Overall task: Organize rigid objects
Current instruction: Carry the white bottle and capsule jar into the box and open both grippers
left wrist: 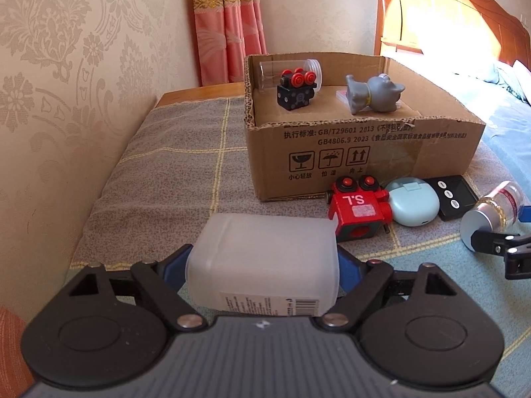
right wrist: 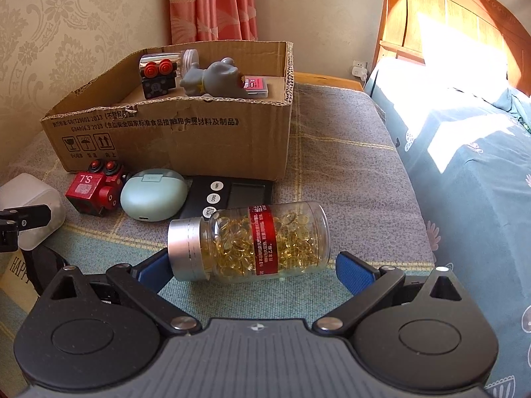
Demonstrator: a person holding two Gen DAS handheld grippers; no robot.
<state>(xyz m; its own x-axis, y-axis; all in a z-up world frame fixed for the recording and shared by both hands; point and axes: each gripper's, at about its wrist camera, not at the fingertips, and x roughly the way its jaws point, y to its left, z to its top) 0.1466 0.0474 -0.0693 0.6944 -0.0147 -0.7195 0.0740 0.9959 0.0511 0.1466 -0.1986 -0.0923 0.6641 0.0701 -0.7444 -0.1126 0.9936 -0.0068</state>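
My left gripper (left wrist: 264, 265) is shut on a frosted white plastic bottle (left wrist: 265, 258), held on its side between the blue pads; the bottle also shows in the right wrist view (right wrist: 26, 199). My right gripper (right wrist: 252, 265) is open, its fingers on either side of a clear capsule bottle (right wrist: 255, 238) with a silver cap lying on the cloth. That bottle shows at the right in the left wrist view (left wrist: 494, 209). The cardboard box (left wrist: 365, 152) holds a black toy with red wheels (left wrist: 297, 91), a grey figurine (left wrist: 373, 94) and a clear jar (left wrist: 268, 73).
In front of the box lie a red toy block (left wrist: 358, 209), a mint earbud case (left wrist: 413, 204) and a black timer (left wrist: 451, 197). A wallpapered wall is at the left, a curtain (left wrist: 229, 23) behind, a bed (right wrist: 464, 165) at the right.
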